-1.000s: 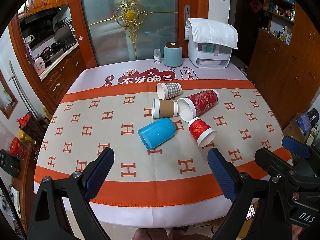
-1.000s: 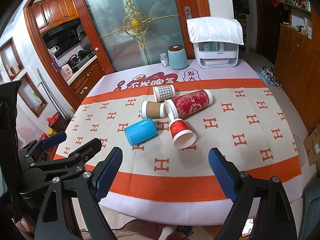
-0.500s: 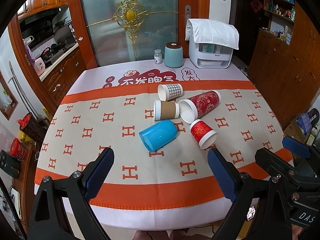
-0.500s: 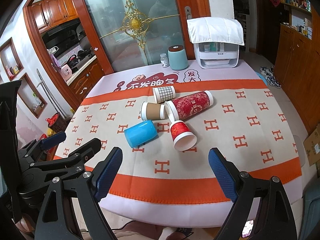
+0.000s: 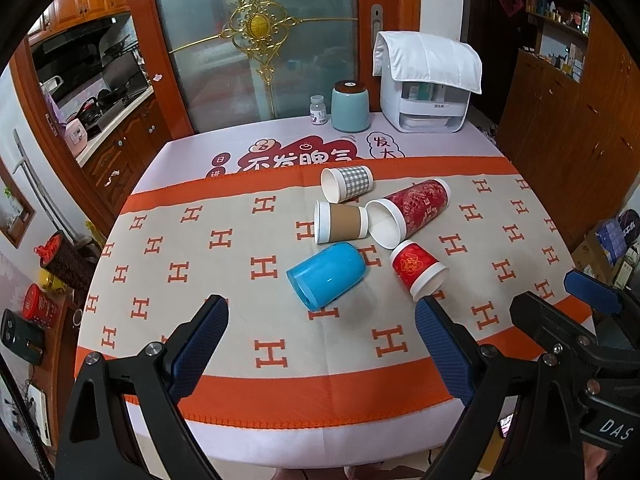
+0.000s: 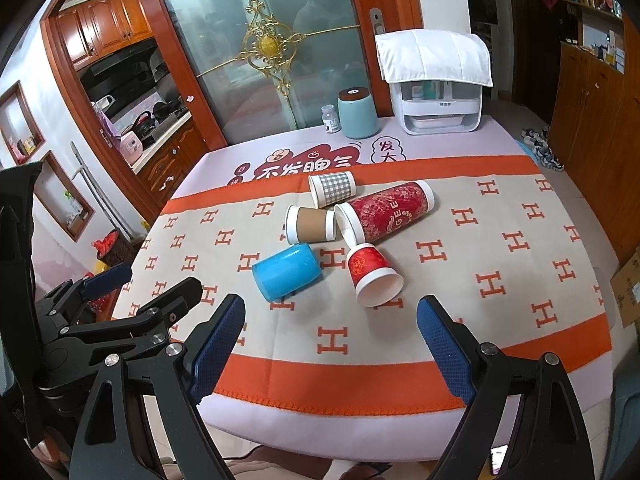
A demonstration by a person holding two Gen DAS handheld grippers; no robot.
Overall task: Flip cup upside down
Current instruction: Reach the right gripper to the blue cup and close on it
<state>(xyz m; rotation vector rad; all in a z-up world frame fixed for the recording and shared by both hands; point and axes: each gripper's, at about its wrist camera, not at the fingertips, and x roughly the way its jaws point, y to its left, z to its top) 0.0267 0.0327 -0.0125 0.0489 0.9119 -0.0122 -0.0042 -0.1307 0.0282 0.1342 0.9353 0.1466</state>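
Several cups lie on their sides in a cluster mid-table: a blue plastic cup (image 5: 327,274) (image 6: 286,271), a small red paper cup (image 5: 417,267) (image 6: 372,274), a tall red patterned cup (image 5: 412,210) (image 6: 384,209), a brown-sleeved cup (image 5: 341,221) (image 6: 311,223) and a grey checked cup (image 5: 347,183) (image 6: 332,188). My left gripper (image 5: 320,336) is open and empty, held over the table's near edge, short of the blue cup. My right gripper (image 6: 330,334) is open and empty, near the front edge, short of the small red cup.
The table (image 5: 280,412) has an orange and beige H-pattern cloth. At the far edge stand a teal canister (image 5: 350,106), a small white bottle (image 5: 318,109) and a white appliance under a cloth (image 5: 426,84). Wooden cabinets stand to the right, a glass door behind.
Both grippers have moved slightly forward toward the cups, which appear a little lower and nearer in both views. Jaws stay open; the cups have not moved.
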